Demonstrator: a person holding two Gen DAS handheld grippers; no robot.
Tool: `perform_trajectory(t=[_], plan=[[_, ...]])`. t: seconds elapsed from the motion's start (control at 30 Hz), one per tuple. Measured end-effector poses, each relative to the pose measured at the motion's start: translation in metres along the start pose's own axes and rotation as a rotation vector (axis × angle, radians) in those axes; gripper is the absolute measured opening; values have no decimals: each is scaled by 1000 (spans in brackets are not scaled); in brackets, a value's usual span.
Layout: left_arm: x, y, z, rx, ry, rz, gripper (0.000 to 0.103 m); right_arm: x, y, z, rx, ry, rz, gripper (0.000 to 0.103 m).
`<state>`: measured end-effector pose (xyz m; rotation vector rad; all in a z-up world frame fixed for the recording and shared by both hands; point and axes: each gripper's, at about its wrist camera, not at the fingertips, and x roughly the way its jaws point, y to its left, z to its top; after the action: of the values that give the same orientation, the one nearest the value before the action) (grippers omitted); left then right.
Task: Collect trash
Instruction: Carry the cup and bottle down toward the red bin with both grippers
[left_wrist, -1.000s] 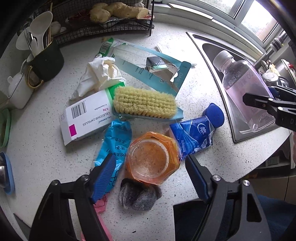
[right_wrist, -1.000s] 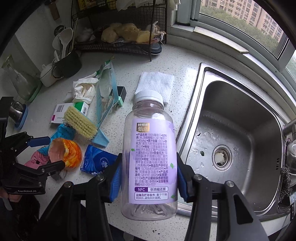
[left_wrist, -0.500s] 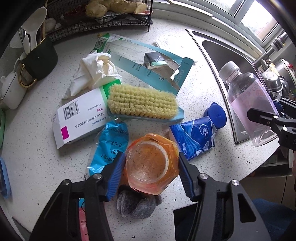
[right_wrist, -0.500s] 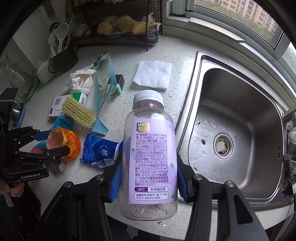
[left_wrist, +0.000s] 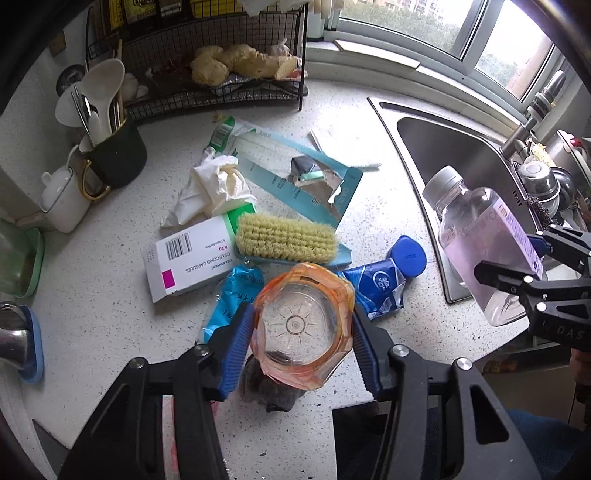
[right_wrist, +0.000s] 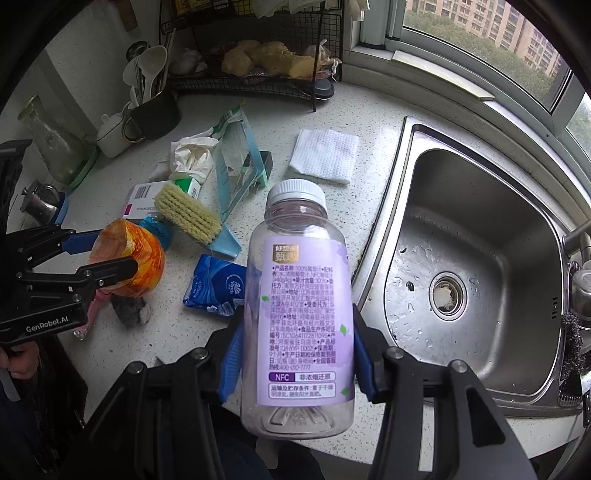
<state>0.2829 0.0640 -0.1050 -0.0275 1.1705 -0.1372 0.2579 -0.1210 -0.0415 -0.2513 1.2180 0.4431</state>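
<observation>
**Trash in both hands above a littered kitchen surface**

Trash is what each hand carries here. The left gripper (left_wrist: 301, 326) has its jaws closing on an orange-wrapped plastic cup (left_wrist: 303, 325), pads against its sides, base turned toward the camera; the cup looks lifted just clear of the speckled surface (left_wrist: 110, 295), probably so it comes away from the pile without dragging its neighbours. The right gripper (right_wrist: 295, 356) clasps an empty clear bottle (right_wrist: 299, 295) with a purple label around its middle, cap pointing away, held up near the sink (right_wrist: 461, 206) edge, seemingly parked there while the other hand works.

Still lying on the surface: a pill box (left_wrist: 192, 258), a scrub brush (left_wrist: 286, 236), a blue tissue pack (left_wrist: 376, 288), a crumpled white wrapper (left_wrist: 210, 188), torn teal packaging (left_wrist: 295, 173) and a dark scrap (left_wrist: 269, 391) beneath the cup. No bin shows in either view, so I cannot tell where these go.
</observation>
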Motion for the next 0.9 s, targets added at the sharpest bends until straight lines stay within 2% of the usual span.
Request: perform_trajectory(t=[0.2, 0.4, 0.9], plan=[[-35, -24, -9, -10, -66, 31, 49, -20, -3, -16, -17, -45, 24, 48], [-56, -54, -26, -16, -95, 37, 49, -43, -9, -39, -29, -85, 43, 48], [-79, -166, -110, -17, -102, 39, 49, -81, -28, -138, -40, -85, 62, 48]])
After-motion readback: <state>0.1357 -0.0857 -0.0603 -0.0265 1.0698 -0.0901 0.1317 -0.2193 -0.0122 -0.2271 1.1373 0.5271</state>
